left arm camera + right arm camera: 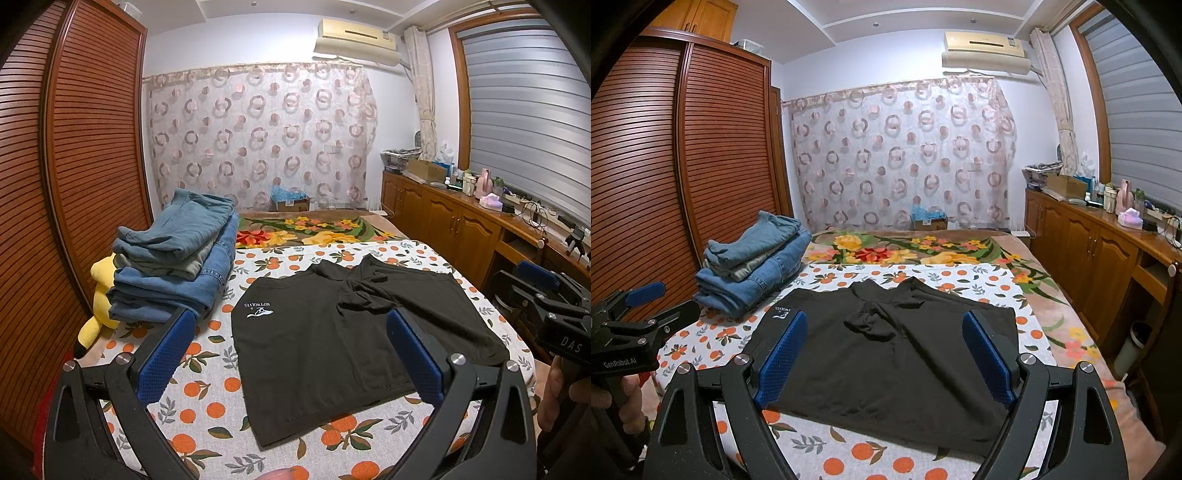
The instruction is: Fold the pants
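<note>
A pair of black pants (332, 350) with a small white logo lies partly folded on the orange-print sheet (207, 402) of the bed; it also shows in the right wrist view (886, 365). Its far end is bunched and creased. My left gripper (291, 354) is open and empty, held above the pants' near left part. My right gripper (886, 354) is open and empty, above the pants' near edge. The right gripper also shows at the right edge of the left wrist view (546, 306), and the left gripper shows in the right wrist view (631, 314).
A stack of folded jeans (177, 258) sits at the bed's left, with a yellow plush toy (99, 302) beside it. A slatted wooden wardrobe (74, 166) stands left. A wooden cabinet (461, 229) with clutter runs along the right. A floral blanket (314, 229) covers the far bed.
</note>
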`<action>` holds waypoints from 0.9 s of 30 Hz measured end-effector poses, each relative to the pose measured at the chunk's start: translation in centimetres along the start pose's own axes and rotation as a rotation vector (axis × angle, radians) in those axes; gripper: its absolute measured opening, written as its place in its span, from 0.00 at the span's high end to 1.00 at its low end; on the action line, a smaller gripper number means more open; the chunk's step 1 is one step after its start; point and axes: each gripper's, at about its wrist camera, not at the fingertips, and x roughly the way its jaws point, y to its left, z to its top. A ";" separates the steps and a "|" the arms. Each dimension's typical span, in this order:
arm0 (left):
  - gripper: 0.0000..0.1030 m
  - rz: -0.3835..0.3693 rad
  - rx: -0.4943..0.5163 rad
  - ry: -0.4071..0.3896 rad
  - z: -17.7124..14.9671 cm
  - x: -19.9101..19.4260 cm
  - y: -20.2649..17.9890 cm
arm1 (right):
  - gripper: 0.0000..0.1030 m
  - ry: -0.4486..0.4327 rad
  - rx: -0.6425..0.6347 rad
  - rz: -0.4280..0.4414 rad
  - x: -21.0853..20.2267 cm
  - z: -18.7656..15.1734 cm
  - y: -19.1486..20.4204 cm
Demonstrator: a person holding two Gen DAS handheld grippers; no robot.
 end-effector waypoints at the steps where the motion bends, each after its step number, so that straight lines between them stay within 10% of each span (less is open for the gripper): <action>1: 0.00 0.001 0.000 0.000 0.0 0.0 0.0 | 0.15 0.000 0.000 0.000 0.0 0.0 0.0; 27: 0.00 0.000 0.004 -0.004 0.0 0.0 0.0 | 0.15 -0.007 0.001 0.006 -0.1 0.0 0.2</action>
